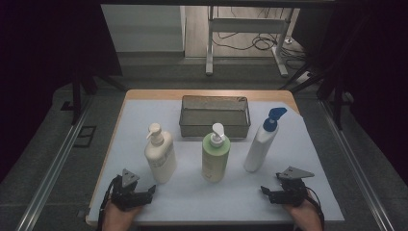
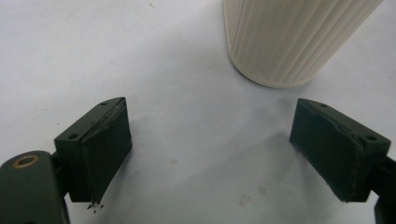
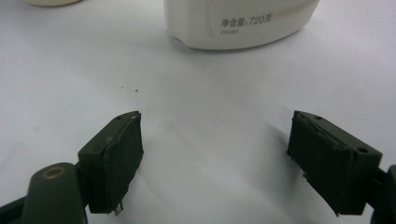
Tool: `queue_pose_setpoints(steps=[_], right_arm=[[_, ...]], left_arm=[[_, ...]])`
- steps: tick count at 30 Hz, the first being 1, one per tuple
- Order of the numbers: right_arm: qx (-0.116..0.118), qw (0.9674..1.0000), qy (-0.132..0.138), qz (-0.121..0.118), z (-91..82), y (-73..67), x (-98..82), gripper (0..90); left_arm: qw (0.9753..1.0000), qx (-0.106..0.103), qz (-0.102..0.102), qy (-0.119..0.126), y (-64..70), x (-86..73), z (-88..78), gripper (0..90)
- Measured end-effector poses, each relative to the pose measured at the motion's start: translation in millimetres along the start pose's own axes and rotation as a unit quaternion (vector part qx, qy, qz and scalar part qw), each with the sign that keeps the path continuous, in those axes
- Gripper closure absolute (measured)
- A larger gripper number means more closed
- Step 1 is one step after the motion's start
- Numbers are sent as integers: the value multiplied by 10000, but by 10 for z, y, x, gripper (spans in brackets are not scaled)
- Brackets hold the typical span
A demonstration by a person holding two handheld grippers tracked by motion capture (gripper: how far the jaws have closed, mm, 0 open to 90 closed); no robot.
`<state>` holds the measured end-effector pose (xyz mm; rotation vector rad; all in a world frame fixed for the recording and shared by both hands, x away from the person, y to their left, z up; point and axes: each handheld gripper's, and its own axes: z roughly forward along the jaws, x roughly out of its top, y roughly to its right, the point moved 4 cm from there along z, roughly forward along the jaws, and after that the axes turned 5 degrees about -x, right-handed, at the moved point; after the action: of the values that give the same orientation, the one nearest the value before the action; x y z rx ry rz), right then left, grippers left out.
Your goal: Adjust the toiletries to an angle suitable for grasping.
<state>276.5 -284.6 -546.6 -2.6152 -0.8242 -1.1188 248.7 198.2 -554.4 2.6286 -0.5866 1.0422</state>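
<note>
Both my tongs sat at the near edge of the mat, nearest the camera, each with its jaws spread and nothing between them. My left gripper rested just in front of the cream bottle, short of touching it; in the left gripper view the gripper pointed at bare mat with the ribbed base of that cream bottle a little ahead and to the right of the gap. My right gripper lay in front of the white bottle, near it but apart; in the right gripper view the gripper faced the white bottle, whose printed base stood straight ahead on the mat.

Taking the cream bottle as the mark: the green bottle stood just to its right, upright with a white pump, and the white bottle with the blue cap came next to the right, tilted. Behind the green one, farther from me, sat the mesh basket. All three bottles stood in a row in front of that basket, apart from one another.
</note>
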Motion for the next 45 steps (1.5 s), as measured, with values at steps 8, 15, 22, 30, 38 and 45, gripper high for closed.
queue_pose_setpoints(steps=[8, 15, 22, 30, 38, 45], right_arm=[[3, 10000, -9, -6, 0, 1, 1, 174], [71, 10000, -43, -44, 5, -9, 5, 139], [72, 10000, -47, -41, 5, -5, 9, 140], [114, 9998, -168, 89, -20, 6, 26, 142], [81, 9997, -151, 164, -95, 53, 74, 215], [50, 9999, -32, 157, -171, 116, 188, 313]], left_arm=[[10000, 4, 6, 16, 0, -4, 0, 122], [10000, 5, -1, 22, 1, -6, -1, 122], [10000, 10, -11, 32, 3, -8, -1, 123], [10000, 11, -13, 37, 3, -9, -2, 123], [10000, 2, -16, 34, 1, -8, -1, 123], [10000, -10, -22, 37, -2, -8, 0, 121]])
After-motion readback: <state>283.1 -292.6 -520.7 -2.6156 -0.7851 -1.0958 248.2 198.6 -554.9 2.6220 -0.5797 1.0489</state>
